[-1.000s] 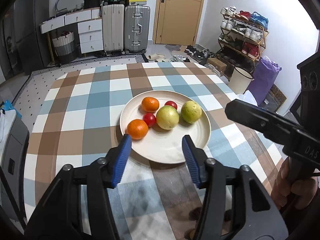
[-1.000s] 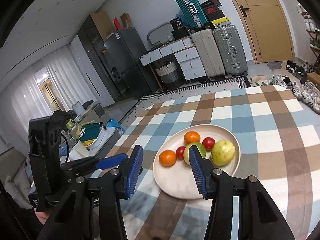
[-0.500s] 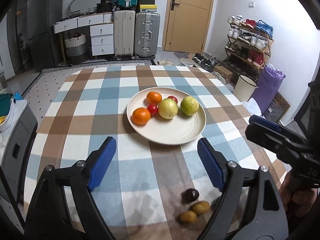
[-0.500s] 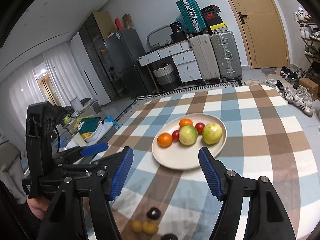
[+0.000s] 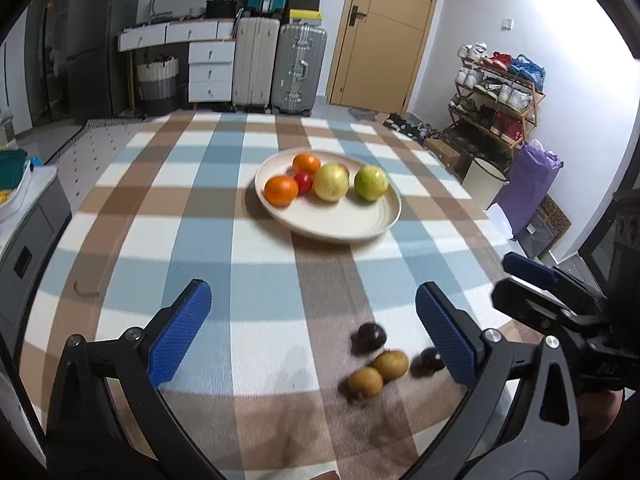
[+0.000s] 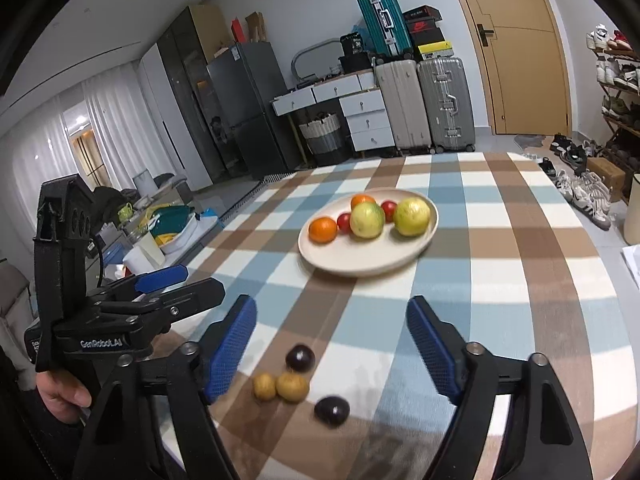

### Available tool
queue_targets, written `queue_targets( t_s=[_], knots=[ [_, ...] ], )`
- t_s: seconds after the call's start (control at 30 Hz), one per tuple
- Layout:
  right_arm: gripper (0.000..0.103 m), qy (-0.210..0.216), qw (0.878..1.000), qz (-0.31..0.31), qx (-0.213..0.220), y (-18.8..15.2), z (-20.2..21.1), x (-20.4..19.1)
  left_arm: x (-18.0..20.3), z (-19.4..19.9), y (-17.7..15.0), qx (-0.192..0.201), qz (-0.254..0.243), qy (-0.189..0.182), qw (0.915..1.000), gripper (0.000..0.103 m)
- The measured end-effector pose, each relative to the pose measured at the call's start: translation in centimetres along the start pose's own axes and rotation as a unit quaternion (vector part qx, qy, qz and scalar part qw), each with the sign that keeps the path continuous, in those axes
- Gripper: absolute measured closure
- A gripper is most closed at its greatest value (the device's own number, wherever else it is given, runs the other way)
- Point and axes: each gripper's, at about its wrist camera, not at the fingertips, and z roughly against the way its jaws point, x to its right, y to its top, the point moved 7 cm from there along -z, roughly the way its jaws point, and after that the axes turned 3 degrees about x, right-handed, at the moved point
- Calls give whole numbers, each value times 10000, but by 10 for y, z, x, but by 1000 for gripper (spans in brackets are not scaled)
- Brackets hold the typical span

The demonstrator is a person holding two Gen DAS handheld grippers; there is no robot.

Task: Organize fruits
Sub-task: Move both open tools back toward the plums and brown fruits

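Left claw (image 5: 308, 320) opening wide, empty; right claw (image 6: 332, 344) opening too, nothing between. Four loose small fruits (image 6: 298, 384) sit on the counter (image 6: 520, 300) at lower centre; plate (image 6: 360, 260) of fruit mid-frame. I'm approaching; next I drop onto one and pinch.

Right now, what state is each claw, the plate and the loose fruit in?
left claw: opening, nothing between its pads
right claw: opening, empty
plate: on the checked cloth, holding six fruits
two dark fruits: loose on the cloth, off the plate
two yellow-brown fruits: loose, side by side
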Motion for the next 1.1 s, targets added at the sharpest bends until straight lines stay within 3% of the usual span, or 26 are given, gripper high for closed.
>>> queue_targets(
  t_s=[0.87,0.93,1.1],
  knots=[
    [17,-304,9968,116,-729,-82,-18,-1,-1,-3,-58,-393,196,8,9990,1],
    [20,-326,9964,139,-766,-83,-20,-1,-3,-4,-61,-413,221,16,9989,1],
    [39,-311,9954,236,-874,-88,-26,-5,-8,-5,-66,-451,276,43,9986,1]
  ],
)
